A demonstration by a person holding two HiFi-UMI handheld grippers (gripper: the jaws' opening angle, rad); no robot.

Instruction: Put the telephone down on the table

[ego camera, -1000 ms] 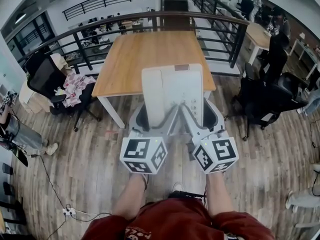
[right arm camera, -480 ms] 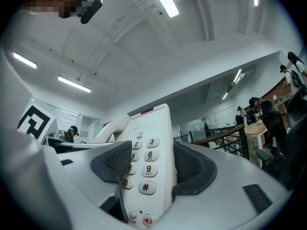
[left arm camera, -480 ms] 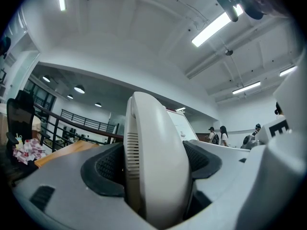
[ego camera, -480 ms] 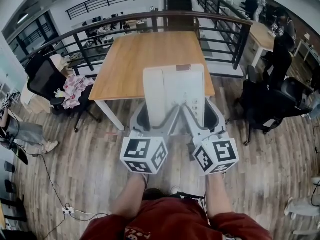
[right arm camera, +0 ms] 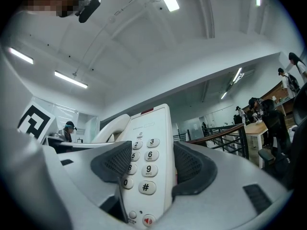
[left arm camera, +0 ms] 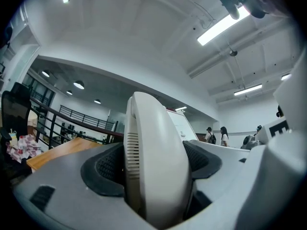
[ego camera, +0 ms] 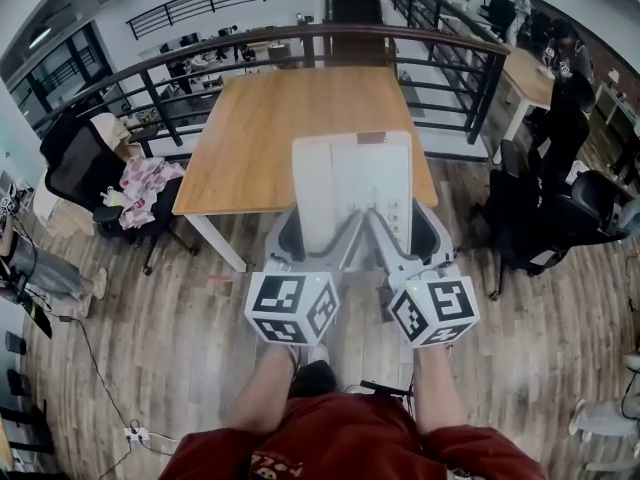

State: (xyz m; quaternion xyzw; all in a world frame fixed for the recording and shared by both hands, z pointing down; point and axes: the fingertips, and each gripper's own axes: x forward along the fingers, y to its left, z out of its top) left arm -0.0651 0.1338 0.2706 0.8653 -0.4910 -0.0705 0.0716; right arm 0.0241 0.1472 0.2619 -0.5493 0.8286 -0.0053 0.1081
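A white desk telephone (ego camera: pixel 352 190) with its handset on the left side hangs in the air, held by both grippers over the near edge of a wooden table (ego camera: pixel 300 118). My left gripper (ego camera: pixel 318 236) is shut on the handset side (left arm camera: pixel 153 171). My right gripper (ego camera: pixel 388 233) is shut on the keypad side (right arm camera: pixel 146 164), where number keys show between the dark pads. The phone's underside and cord are hidden.
The table top (ego camera: pixel 270 108) is bare, with a black railing (ego camera: pixel 300 43) behind it. A black office chair (ego camera: pixel 75 163) with cloth on it stands at the left, more black chairs (ego camera: pixel 545 208) at the right. Wood floor lies below, cables at lower left.
The view has shifted slightly; the phone and both grippers sit a touch further right and nearer the table edge. The grip on the phone is unchanged.
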